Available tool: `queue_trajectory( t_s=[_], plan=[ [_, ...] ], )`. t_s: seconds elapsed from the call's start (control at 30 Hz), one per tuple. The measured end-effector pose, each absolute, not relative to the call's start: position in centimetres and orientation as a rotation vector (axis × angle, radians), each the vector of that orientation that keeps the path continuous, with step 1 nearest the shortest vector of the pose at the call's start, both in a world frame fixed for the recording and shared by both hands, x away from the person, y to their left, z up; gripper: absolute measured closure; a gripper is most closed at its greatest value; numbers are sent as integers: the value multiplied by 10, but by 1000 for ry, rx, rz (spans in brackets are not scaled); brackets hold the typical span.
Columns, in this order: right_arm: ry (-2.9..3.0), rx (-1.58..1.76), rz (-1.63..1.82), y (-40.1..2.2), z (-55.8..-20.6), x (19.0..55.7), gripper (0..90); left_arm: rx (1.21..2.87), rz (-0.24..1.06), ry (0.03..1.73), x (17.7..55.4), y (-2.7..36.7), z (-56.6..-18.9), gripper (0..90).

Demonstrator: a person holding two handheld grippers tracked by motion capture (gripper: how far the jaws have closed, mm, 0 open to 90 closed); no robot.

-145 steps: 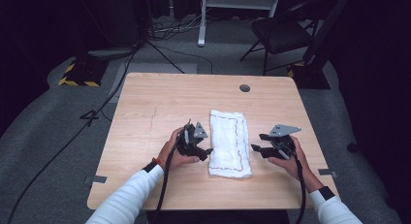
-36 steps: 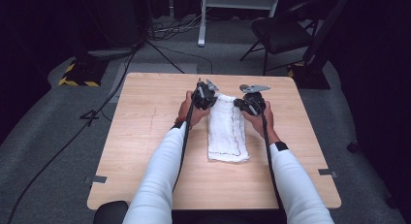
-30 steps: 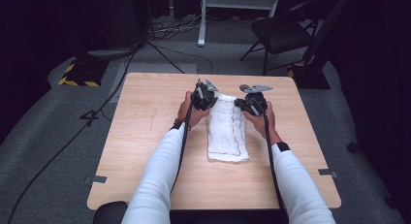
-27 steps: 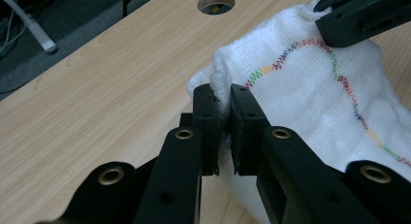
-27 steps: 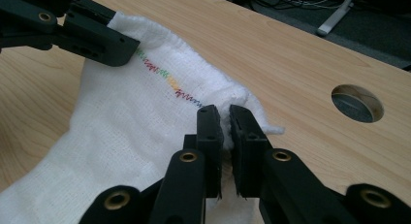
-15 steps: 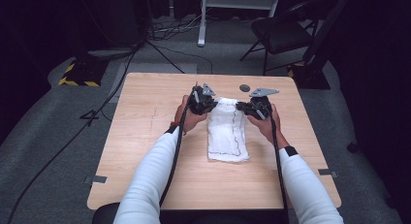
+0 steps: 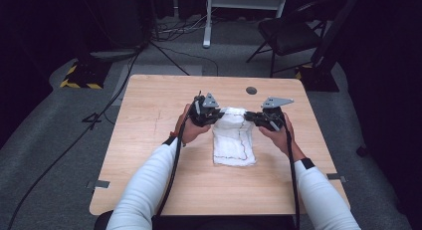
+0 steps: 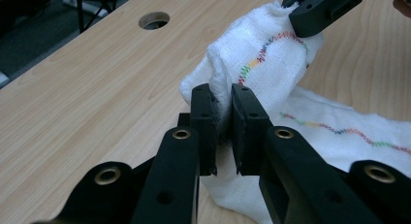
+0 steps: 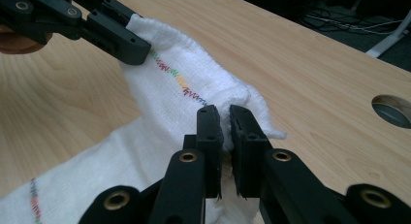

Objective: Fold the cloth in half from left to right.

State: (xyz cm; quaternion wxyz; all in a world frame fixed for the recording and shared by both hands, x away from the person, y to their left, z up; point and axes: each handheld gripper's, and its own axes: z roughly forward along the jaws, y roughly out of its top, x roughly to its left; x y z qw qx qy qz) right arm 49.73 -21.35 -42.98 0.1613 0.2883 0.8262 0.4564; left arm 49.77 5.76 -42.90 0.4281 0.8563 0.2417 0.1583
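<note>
On the counter: your cloth (image 7: 234, 143) lies a little right of the middle, its long side running away from you, the near part flat on the wood, the far end lifted.
Cloth, look: white, loosely woven, soft and a bit fluffy at the edges; a zigzag line of stitching in red, yellow, green and blue runs along it.
Cloth, shape: the raised far end bows over between your two grippers like a rounded hump, with the coloured stitching arching across its top.
Left gripper (image 8: 223, 120): your jaws are nearly closed, pinching a far corner of the cloth; white fabric is squeezed between the pads.
Right gripper (image 9: 226, 129): your jaws are likewise nearly closed on the other far corner, a bunched fold caught between the pads.
Grippers, position: in the high view they face each other across the far end of the cloth, left (image 7: 205, 112) and right (image 7: 266, 119), each at one side of it.
Counter (image 7: 149, 120): pale wood grain, with a round hole (image 7: 251, 90) beyond the cloth, well apart from it.
</note>
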Motion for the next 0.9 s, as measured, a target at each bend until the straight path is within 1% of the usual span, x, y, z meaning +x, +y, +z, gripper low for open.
queue_trajectory(
  t_s=[0.4,0.5,0.9],
  plan=[
    [2396,737,1327,-218,-426,472,839,2153,382,509,473,64,-430,805],
    [2416,712,1311,-217,-426,468,838,2144,359,508,472,66,-433,804],
    [2468,658,1299,-222,-428,452,838,2189,356,459,453,71,-437,785]
  ],
)
